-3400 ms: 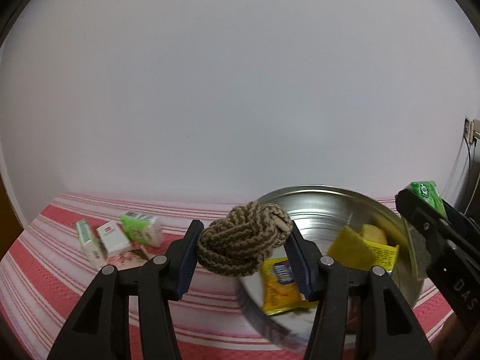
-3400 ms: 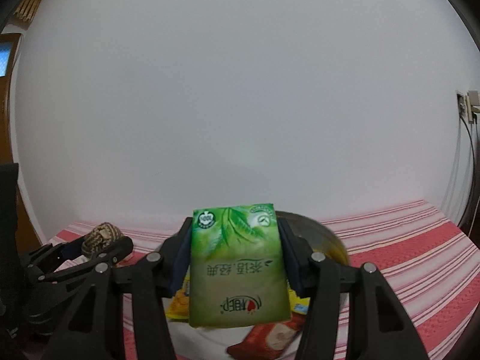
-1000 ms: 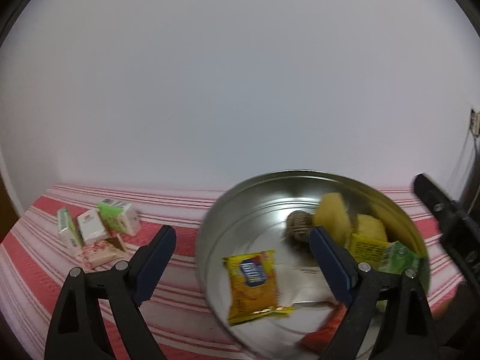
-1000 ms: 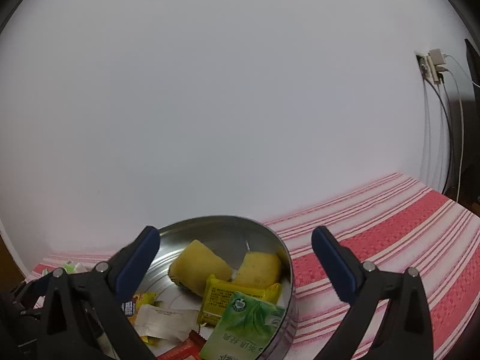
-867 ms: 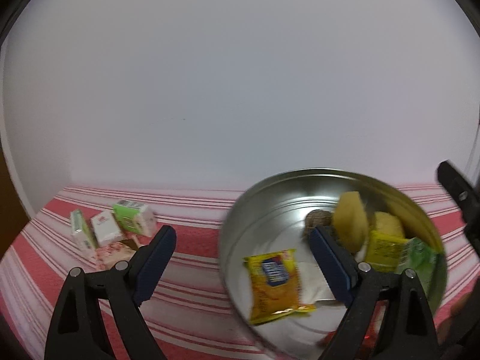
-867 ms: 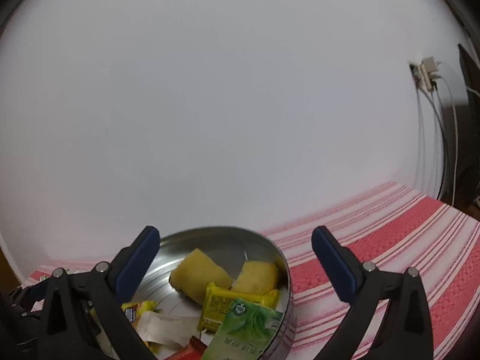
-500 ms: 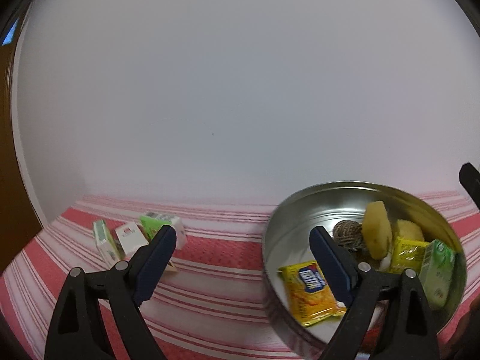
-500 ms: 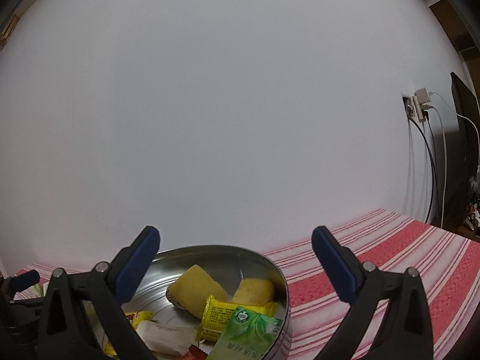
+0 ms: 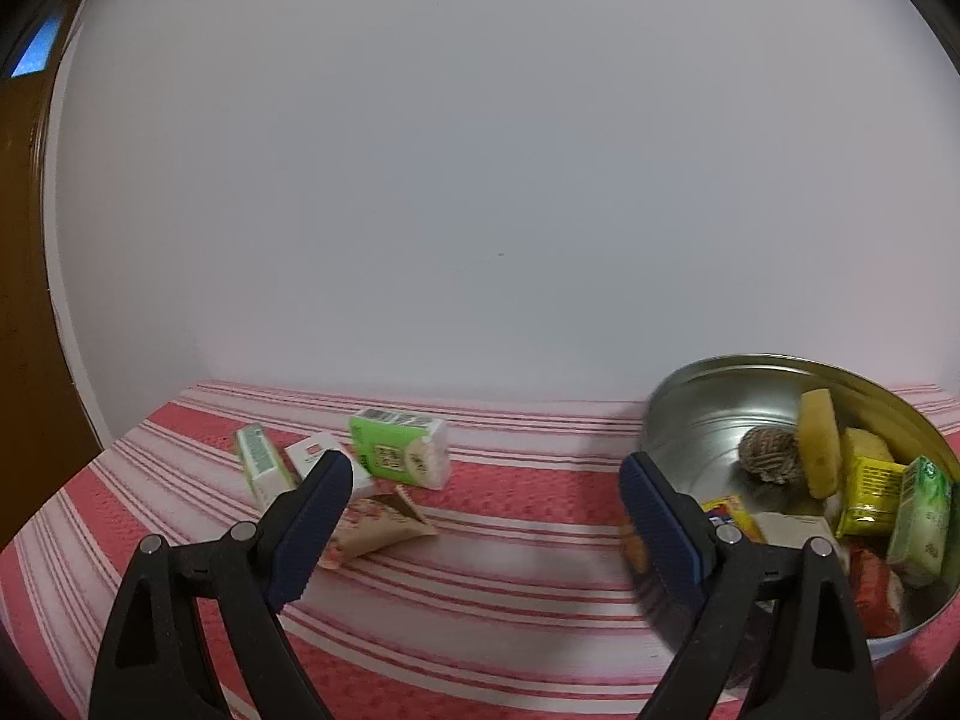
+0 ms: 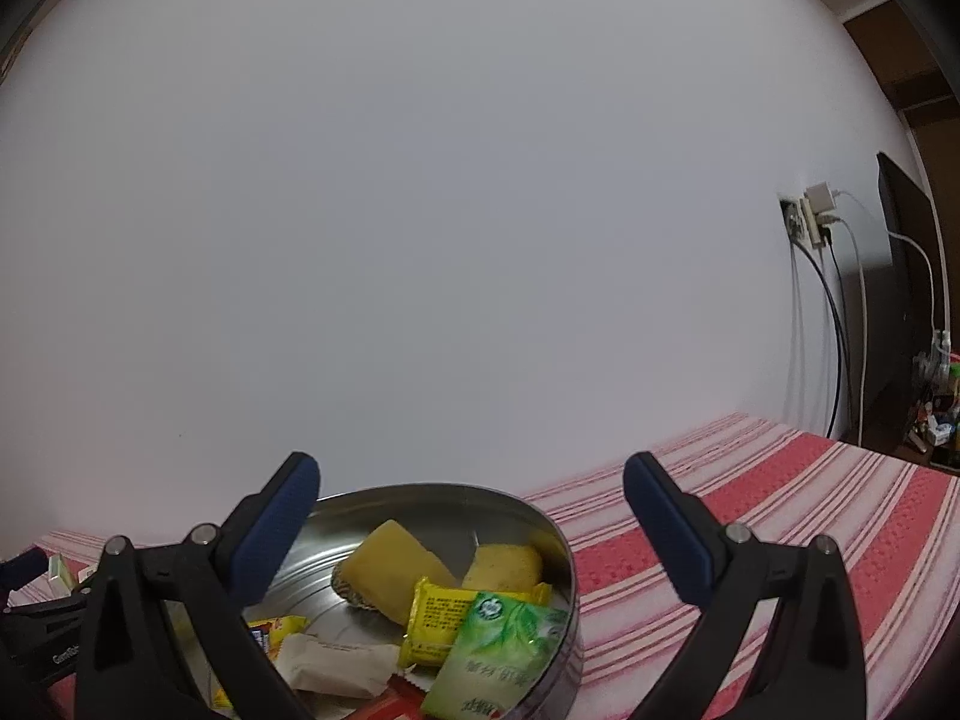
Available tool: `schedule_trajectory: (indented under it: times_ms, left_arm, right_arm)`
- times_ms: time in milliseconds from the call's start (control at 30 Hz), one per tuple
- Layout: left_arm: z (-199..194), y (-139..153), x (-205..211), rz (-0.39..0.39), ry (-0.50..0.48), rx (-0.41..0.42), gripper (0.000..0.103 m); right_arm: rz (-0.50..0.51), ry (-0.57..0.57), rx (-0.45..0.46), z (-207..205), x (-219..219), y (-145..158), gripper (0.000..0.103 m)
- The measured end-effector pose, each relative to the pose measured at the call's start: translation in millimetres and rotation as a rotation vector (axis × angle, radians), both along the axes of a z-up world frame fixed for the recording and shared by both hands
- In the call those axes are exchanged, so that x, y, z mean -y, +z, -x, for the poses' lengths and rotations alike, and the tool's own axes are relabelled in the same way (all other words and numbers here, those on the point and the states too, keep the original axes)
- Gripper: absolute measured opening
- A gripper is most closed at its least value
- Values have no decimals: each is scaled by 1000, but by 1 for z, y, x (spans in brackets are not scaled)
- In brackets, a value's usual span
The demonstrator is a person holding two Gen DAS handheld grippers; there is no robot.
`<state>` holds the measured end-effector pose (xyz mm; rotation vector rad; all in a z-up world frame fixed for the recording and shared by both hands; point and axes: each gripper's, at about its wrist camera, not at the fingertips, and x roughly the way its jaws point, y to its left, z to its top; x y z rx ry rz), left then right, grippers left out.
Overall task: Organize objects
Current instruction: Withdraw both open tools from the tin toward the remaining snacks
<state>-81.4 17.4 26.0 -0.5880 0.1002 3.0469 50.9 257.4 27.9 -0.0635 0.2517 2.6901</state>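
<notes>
The round metal tin (image 9: 690,414) stands on the red striped cloth (image 9: 510,546) of the counter and holds the rope ball (image 9: 770,455), two yellow sponges (image 9: 819,441), a yellow packet (image 10: 441,621) and a green tissue pack (image 10: 504,660) leaning on its rim. To its left lie small boxes, one green (image 9: 399,450), well apart from it. The left hand-held gripper (image 9: 485,525) is spread wide and empty. The right hand-held gripper (image 10: 469,525) is spread too, above the tin.

No legible text; print on green packet (image 10: 501,657) and yellow packet (image 10: 441,618) too blurred.
</notes>
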Motion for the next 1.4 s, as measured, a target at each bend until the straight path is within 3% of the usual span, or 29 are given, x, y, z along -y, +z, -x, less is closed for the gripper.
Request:
schedule_trajectory:
  times_ms: [833,1133,1400]
  left_arm:
    - [19,-3,85,0,87,-3,92]
    - [36,-5,147,10,212,28,92]
    - [50,-10,200,-15,375,94,92]
  right_arm:
    - [-4,181,32,35,123,0,103]
    - [-11,284,65,59,167,-4,103]
    - [-12,434,237,103,211,-14,102]
